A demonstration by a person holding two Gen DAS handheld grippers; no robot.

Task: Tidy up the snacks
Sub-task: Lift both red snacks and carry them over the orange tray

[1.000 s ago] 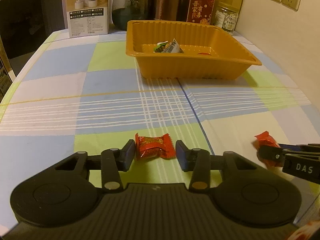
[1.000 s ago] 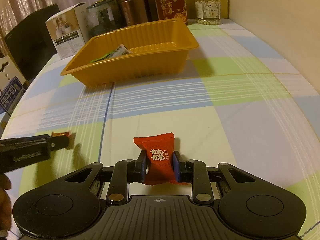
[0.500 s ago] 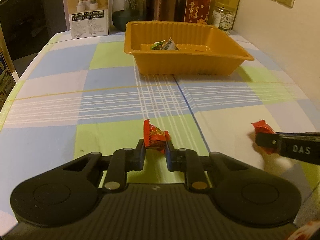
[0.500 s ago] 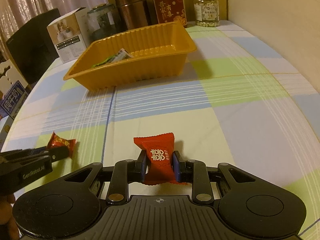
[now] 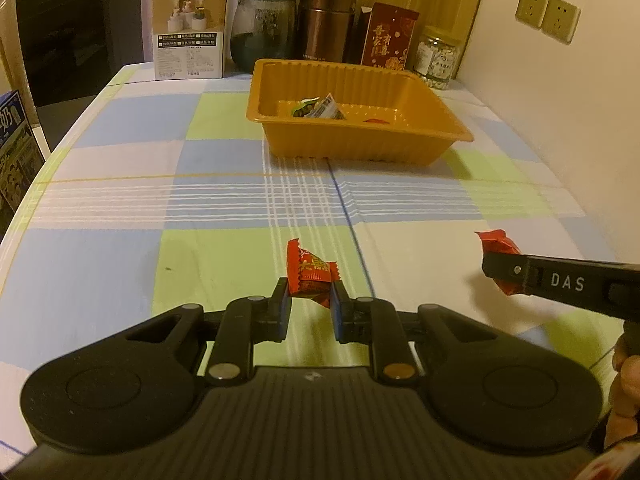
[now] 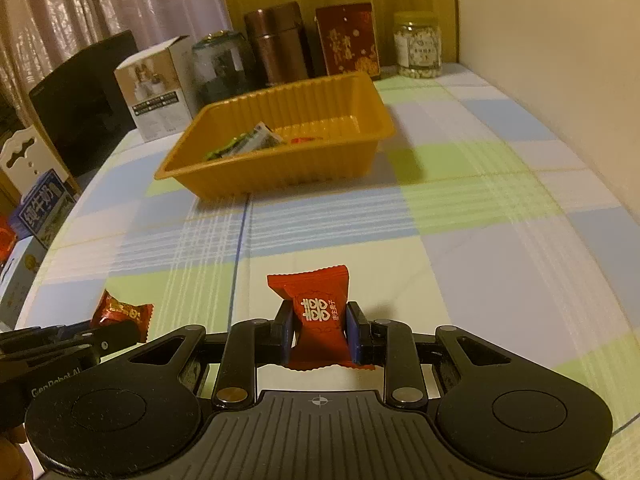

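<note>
Both claws have a candy each right now. The left claw (image 5: pixel 310 300) is clamped on a small red candy (image 5: pixel 310 270) that sits tilted between the pads, clear of the table (image 5: pixel 120 248). The right claw (image 6: pixel 318 334) is pinching a bigger red candy (image 6: pixel 316 316) with white characters on the wrapper, standing upright between the pads and poking out above and below them.

From the left claw's view, the right one sits off to its right, its candy sticking out past the tip. From the right claw's view, the left one is low on its left.

The orange tray (image 5: pixel 400 148) is well ahead of both claws on the checked cloth. It has a green and silver packet (image 5: pixel 318 109) in it, plus a bit of something red I can't make out.

Behind the tray along the wall: a white box (image 5: pixel 190 30), a dark glass jar (image 5: pixel 262 30), a copper flask (image 5: pixel 326 22), a red box (image 5: pixel 388 42) and a small jar (image 5: pixel 438 62).
</note>
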